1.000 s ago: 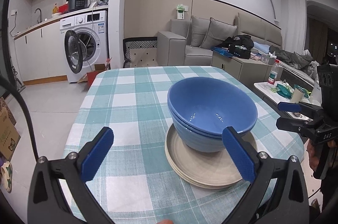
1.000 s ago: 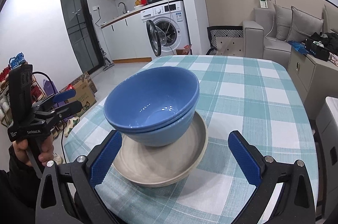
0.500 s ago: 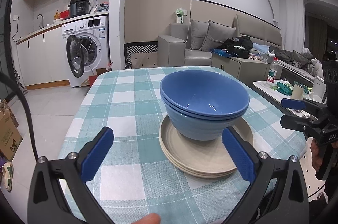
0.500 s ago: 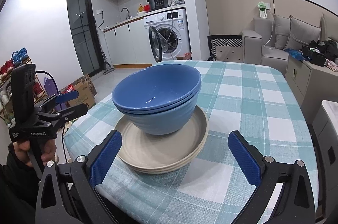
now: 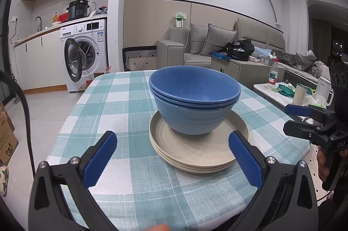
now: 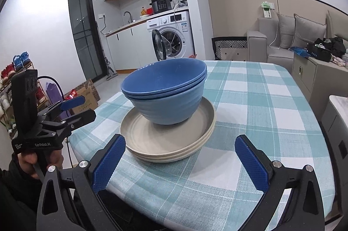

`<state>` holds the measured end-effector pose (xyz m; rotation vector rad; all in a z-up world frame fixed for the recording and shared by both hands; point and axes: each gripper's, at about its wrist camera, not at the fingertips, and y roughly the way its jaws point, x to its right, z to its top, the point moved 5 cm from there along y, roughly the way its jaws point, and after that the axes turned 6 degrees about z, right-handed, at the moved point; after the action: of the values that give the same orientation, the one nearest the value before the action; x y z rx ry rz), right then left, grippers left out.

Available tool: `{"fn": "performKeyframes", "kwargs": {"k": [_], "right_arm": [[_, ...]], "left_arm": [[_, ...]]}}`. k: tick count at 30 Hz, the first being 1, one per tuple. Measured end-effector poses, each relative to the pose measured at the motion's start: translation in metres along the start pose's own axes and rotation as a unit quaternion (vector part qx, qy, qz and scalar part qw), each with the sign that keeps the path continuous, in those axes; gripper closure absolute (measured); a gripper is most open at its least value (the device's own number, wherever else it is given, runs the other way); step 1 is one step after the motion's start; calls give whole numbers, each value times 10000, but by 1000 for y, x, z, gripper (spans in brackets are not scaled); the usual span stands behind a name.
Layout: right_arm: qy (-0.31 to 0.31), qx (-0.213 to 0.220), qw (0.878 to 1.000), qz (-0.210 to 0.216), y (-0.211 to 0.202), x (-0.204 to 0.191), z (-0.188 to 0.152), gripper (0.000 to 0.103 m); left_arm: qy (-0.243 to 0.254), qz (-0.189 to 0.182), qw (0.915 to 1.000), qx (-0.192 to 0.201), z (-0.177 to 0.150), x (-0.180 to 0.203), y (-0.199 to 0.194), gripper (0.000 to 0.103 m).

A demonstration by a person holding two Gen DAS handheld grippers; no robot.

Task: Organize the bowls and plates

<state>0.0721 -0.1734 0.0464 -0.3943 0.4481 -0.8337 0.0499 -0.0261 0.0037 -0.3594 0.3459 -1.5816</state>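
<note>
Nested blue bowls (image 5: pixel 193 100) (image 6: pixel 167 93) stand upright on a stack of beige plates (image 5: pixel 195 150) (image 6: pixel 165 144) near the front of the table. My left gripper (image 5: pixel 173 160) is open, just short of the plates, nothing between its blue pads. My right gripper (image 6: pixel 180 163) is open too, low at the table's near edge in front of the plates. Each gripper shows in the other's view: the right one (image 5: pixel 304 122) off the table's right side, the left one (image 6: pixel 71 109) off its left side, each held by a hand.
The table wears a teal and white checked cloth (image 5: pixel 121 100) (image 6: pixel 250 100). Behind it are a washing machine (image 5: pixel 84 52) with its door open, a grey sofa (image 5: pixel 206 46), a low side table with a bottle and cups (image 5: pixel 282 87), and cardboard boxes (image 6: pixel 84 96) on the floor.
Both grippers have drawn back and sunk lower, so the bowls and plates look farther off and are seen more from the side. The stack itself has not moved.
</note>
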Motion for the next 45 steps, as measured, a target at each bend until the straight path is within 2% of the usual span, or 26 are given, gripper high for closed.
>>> {"fn": "performKeyframes", "kwargs": {"k": [12, 29, 45], "right_arm": [[-214, 428, 9988, 100, -10, -15, -9, 1], [-138, 550, 9984, 68, -14, -17, -28, 1], [-230, 550, 9982, 66, -12, -21, -33, 1]], "left_arm": [[-221, 23, 9997, 56, -15, -3, -3, 0], [-91, 141, 9996, 232, -30, 1, -11, 0], [-56, 189, 9996, 222, -34, 1, -10, 0]]}}
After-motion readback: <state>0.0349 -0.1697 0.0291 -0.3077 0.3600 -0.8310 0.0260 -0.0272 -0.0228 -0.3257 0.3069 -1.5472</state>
